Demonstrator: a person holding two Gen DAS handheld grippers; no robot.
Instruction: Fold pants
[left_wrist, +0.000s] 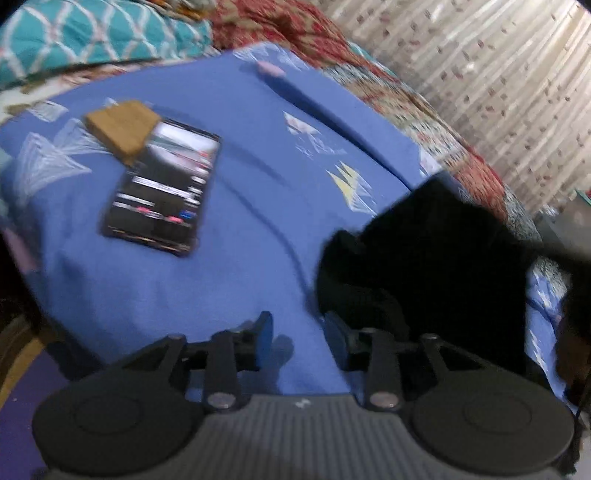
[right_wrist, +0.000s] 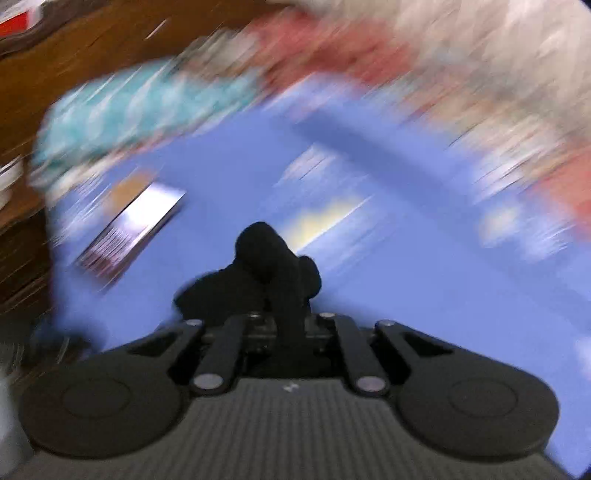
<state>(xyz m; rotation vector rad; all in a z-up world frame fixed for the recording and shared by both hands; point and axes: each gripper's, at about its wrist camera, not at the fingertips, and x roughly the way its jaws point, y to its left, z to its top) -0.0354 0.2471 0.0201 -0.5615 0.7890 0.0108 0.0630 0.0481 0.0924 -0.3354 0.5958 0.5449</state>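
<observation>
My left gripper (left_wrist: 298, 338) hangs over the blue bedsheet (left_wrist: 229, 266) with its fingers partly apart and nothing between them — the black pants (left_wrist: 424, 251) lie bunched just to its right, near the right edge of the sheet. My right gripper (right_wrist: 286, 325) has its fingers pinched tight on a fold of the pants (right_wrist: 273, 266), the cloth bulging out just beyond the tips. A phone (left_wrist: 164, 188) lies far left on the sheet, overlapping a brown card (left_wrist: 122, 125) — the right view is badly blurred.

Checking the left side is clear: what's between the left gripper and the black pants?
Only bare blue sheet, in the left wrist view: left gripper is open, black pants just right.
</observation>
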